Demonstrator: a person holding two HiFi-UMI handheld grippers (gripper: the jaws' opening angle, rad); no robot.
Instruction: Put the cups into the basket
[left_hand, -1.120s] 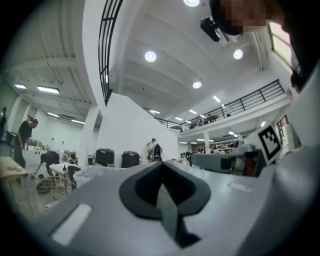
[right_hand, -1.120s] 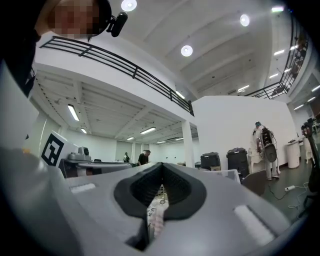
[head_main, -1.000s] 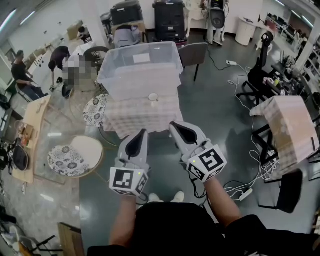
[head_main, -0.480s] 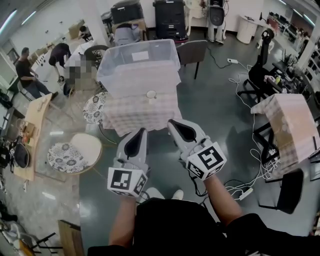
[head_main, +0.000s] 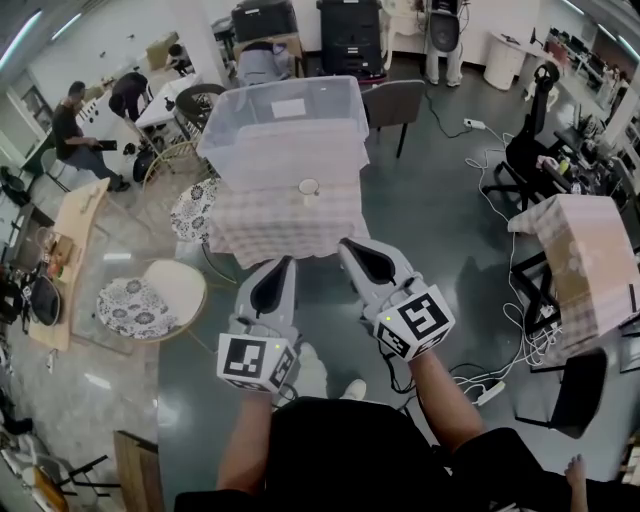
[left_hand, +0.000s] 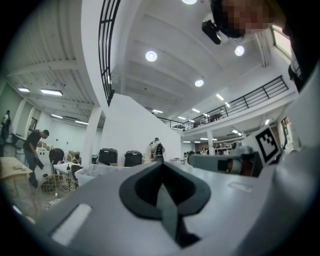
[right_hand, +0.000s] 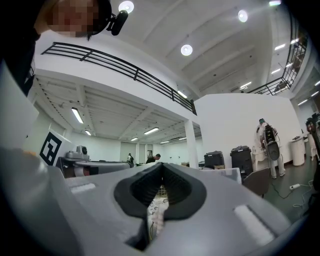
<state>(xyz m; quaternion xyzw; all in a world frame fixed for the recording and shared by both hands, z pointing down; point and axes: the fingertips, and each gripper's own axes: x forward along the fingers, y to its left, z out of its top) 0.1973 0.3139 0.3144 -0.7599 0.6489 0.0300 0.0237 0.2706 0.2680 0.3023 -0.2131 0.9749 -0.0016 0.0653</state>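
A small white cup stands on a table with a checked cloth, close in front of a large clear plastic basket that fills the table's far half. My left gripper and right gripper hang side by side in the air short of the table's near edge, pointing at it. Both are shut with nothing held. In the left gripper view the left gripper has its jaws pressed together, and the basket shows low beyond them. The right gripper is likewise closed in its own view.
Two round stools with flowered cushions stand left of the table. A grey chair is at the back right. Another cloth-covered table and floor cables lie to the right. People work at the far left.
Both grippers have stayed where they were, still shut. A shoe of the person has stepped forward under the left gripper. The people at the back left have shifted.
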